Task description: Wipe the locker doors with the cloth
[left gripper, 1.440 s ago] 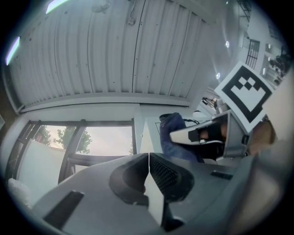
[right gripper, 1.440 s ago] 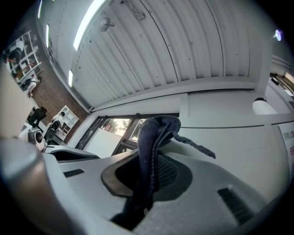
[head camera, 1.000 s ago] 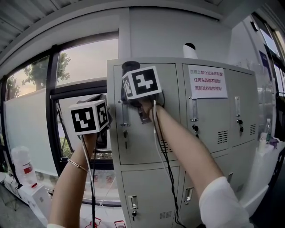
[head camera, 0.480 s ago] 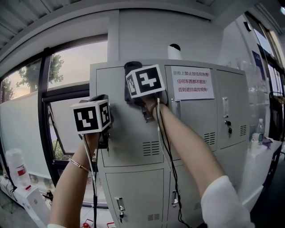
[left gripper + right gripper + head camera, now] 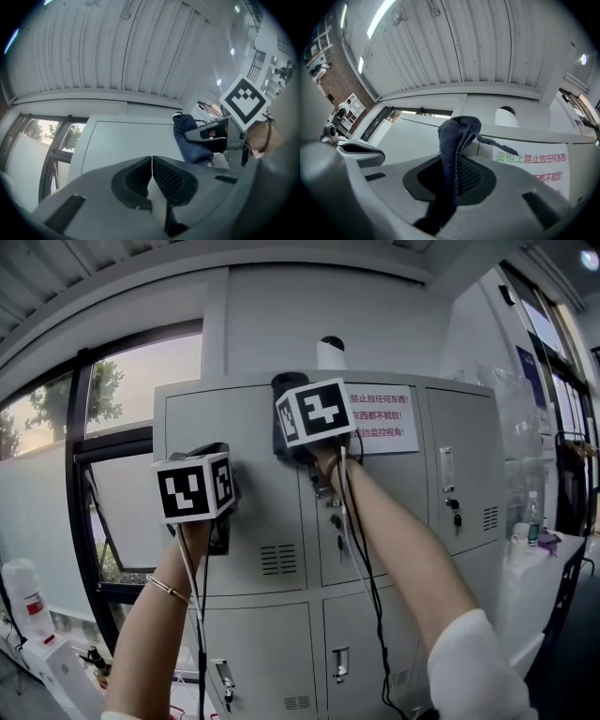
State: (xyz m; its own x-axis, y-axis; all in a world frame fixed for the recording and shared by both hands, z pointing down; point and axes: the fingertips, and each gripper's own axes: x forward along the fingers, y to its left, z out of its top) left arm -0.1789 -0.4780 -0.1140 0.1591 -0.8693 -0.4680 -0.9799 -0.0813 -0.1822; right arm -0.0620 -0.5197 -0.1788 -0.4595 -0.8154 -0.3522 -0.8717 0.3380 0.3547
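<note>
Grey lockers (image 5: 375,549) stand against a white wall beside a large window (image 5: 122,399), with a printed notice (image 5: 380,418) on the upper middle door. The right gripper (image 5: 454,174) is clamped on the dark blue cloth (image 5: 451,140). The cloth rises out of the jaws in a narrow fold, its long axis in line with them, and bunches beyond the tips. In the head view that bunch sits high on the upper-left door (image 5: 253,521), close to its top edge and to the seam with the middle door, and it seems to press on the metal. Most of that door's face therefore lies below and to the left of the cloth, so a wiping stroke would likely run that way. The left gripper (image 5: 151,176), its jaws together with nothing between them, hangs lower by the same door's left side, apart from the cloth. The right gripper is the one placed to wipe.
</note>
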